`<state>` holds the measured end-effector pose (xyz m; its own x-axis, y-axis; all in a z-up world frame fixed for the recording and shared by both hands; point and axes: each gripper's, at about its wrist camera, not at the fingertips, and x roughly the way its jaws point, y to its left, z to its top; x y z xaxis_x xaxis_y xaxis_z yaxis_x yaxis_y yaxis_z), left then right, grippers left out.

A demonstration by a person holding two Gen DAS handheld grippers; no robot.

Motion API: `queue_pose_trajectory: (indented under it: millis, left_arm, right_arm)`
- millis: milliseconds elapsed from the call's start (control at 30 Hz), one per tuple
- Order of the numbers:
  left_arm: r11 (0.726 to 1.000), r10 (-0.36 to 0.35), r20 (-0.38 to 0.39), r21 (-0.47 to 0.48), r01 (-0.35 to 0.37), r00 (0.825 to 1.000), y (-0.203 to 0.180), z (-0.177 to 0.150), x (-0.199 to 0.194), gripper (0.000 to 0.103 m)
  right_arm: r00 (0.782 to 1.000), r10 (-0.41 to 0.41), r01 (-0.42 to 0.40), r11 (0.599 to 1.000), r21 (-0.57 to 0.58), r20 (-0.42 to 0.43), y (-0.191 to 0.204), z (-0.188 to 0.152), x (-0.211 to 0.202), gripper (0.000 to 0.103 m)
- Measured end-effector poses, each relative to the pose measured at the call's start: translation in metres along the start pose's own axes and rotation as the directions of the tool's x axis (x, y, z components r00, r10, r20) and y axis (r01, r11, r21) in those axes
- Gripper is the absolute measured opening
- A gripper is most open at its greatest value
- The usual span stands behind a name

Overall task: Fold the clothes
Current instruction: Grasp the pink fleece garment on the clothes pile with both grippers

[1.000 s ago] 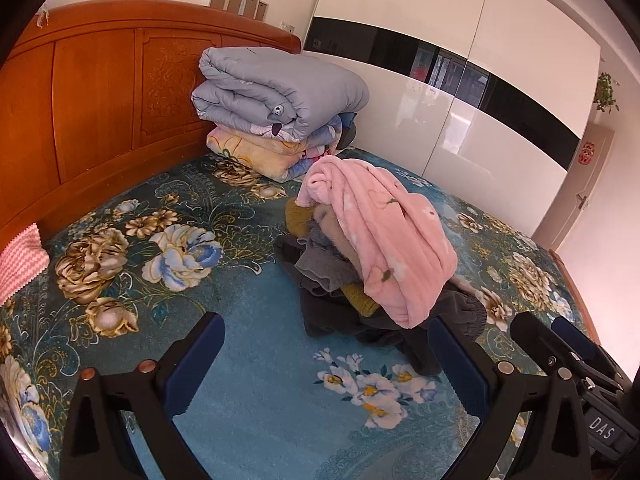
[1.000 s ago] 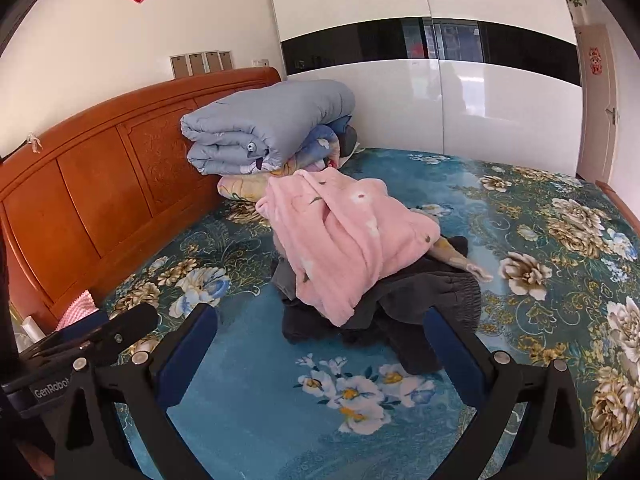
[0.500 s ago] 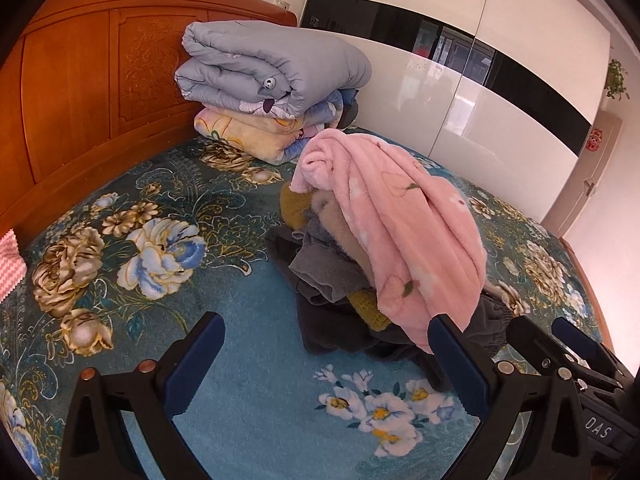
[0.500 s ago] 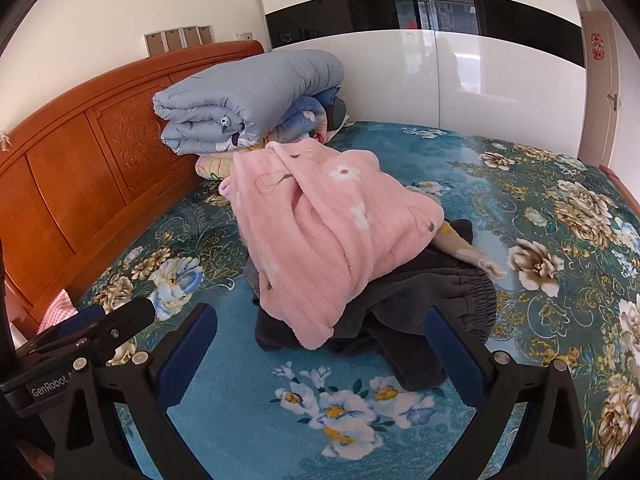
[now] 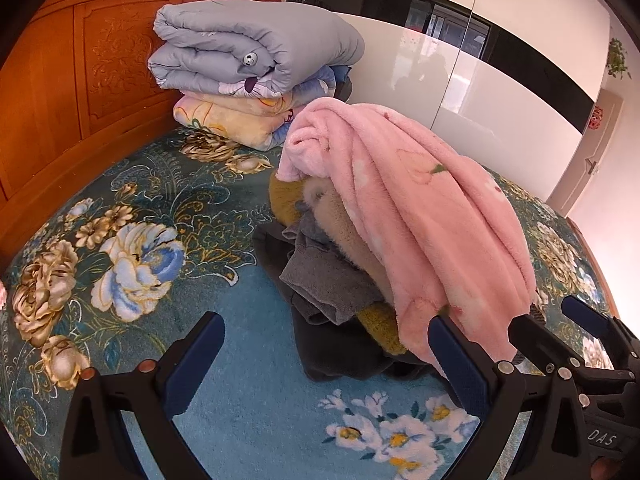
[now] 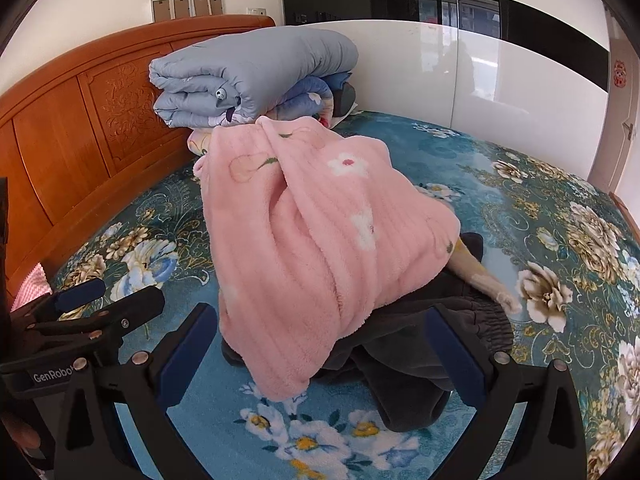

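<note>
Both claws, my left gripper and right gripper, are wide apart and hold nothing, because I point them at the fluffy pink flowered garment on top of the unfolded clothes heap on the blue floral bedspread, which I judge I must take first.

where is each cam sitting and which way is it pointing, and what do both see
Left wrist: on the left gripper, facing forward across the bed at the clothes pile; own open jaws below, right gripper at far right.
Right wrist: on the right gripper, facing the pile; own open jaws below, left gripper at far left.
Shared: pink fleece garment, folded grey quilt, wooden headboard.
</note>
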<state>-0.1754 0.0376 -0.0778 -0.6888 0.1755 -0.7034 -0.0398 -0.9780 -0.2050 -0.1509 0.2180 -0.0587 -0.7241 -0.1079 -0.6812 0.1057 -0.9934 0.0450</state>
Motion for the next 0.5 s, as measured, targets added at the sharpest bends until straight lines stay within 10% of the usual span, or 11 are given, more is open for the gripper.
queue_pose_trajectory:
  millis: [500]
  left_arm:
    - [1.0, -0.017, -0.046, -0.007, 0.017, 0.999, -0.006, 0.01, 0.031, 0.103]
  right_arm:
    - [1.0, -0.011, 0.01, 1.0, -0.021, -0.017, -0.011, 0.013, 0.024, 0.103]
